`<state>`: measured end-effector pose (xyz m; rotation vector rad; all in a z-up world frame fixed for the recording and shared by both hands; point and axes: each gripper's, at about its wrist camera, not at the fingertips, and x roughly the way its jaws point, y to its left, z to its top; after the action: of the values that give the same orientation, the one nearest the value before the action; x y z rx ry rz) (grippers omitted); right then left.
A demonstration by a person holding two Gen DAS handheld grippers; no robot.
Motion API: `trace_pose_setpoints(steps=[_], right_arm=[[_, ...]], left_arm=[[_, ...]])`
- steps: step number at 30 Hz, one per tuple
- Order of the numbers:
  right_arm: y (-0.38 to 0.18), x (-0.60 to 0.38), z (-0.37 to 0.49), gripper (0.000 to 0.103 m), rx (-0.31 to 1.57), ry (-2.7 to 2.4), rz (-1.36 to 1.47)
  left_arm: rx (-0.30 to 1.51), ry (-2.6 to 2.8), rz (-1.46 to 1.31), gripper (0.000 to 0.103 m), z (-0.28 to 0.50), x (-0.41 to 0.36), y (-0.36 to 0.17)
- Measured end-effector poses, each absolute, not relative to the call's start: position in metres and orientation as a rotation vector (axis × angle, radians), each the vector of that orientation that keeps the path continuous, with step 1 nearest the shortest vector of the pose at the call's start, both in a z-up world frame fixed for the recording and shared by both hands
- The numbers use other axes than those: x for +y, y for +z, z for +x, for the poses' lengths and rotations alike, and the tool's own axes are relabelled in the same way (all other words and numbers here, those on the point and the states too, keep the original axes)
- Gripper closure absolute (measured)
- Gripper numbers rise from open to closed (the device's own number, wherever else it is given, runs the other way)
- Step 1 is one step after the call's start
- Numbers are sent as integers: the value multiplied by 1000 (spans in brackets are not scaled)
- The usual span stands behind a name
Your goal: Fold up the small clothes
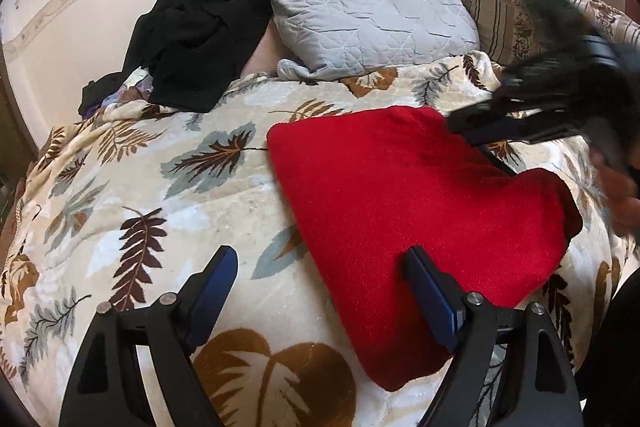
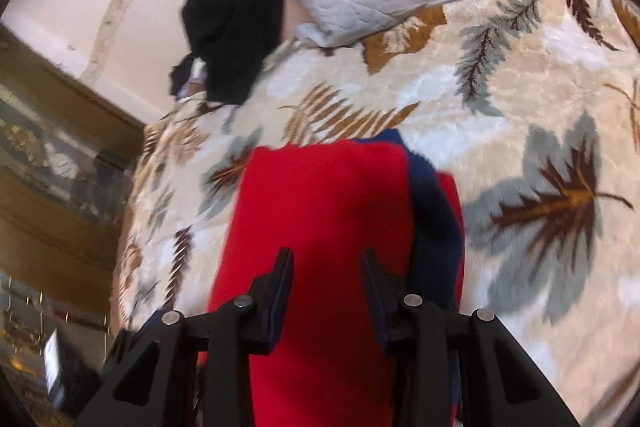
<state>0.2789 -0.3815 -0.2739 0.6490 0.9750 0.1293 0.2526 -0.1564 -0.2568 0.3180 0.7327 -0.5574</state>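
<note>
A folded red garment point(image 1: 416, 203) lies flat on the leaf-patterned blanket point(image 1: 160, 187). My left gripper point(image 1: 322, 263) hangs over its near left edge, jaws wide open and empty; the right finger point(image 1: 430, 287) is above the red cloth and the left finger point(image 1: 216, 283) above the blanket. My right gripper point(image 1: 460, 129) is a blur at the garment's far right corner. In the right wrist view the right gripper point(image 2: 327, 259) has its jaws a little apart over the red garment point(image 2: 320, 211), pinching nothing that I can see. A navy part point(image 2: 432, 211) shows along the garment's right side.
A heap of black clothes point(image 1: 192, 35) lies at the back left against the wall. A grey quilted pillow point(image 1: 360, 15) and a striped pillow point(image 1: 500, 19) sit behind the garment. A hand point(image 1: 616, 187) shows at the right edge. Wooden furniture point(image 2: 60, 155) stands left of the bed.
</note>
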Motion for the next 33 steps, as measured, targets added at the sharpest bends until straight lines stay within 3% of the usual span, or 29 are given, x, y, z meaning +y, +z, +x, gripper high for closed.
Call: trace_pose_setpoints(steps=[5, 7, 18, 23, 28, 33], right_arm=[[-296, -373, 241, 64, 1050, 110, 641], [-312, -376, 232, 59, 1086, 82, 667], [-273, -372, 210, 58, 919, 120, 628], [-306, -365, 222, 57, 1067, 86, 643], [-277, -378, 204, 57, 928, 73, 609], [-252, -383, 197, 58, 781, 119, 636]], left_arm=[[776, -511, 285, 17, 257, -147, -250], [776, -476, 276, 17, 259, -142, -248], [754, -434, 382, 16, 252, -152, -256], [777, -441, 297, 16, 259, -140, -249], [732, -372, 232, 16, 265, -130, -240], [795, -366, 317, 16, 270, -145, -262]])
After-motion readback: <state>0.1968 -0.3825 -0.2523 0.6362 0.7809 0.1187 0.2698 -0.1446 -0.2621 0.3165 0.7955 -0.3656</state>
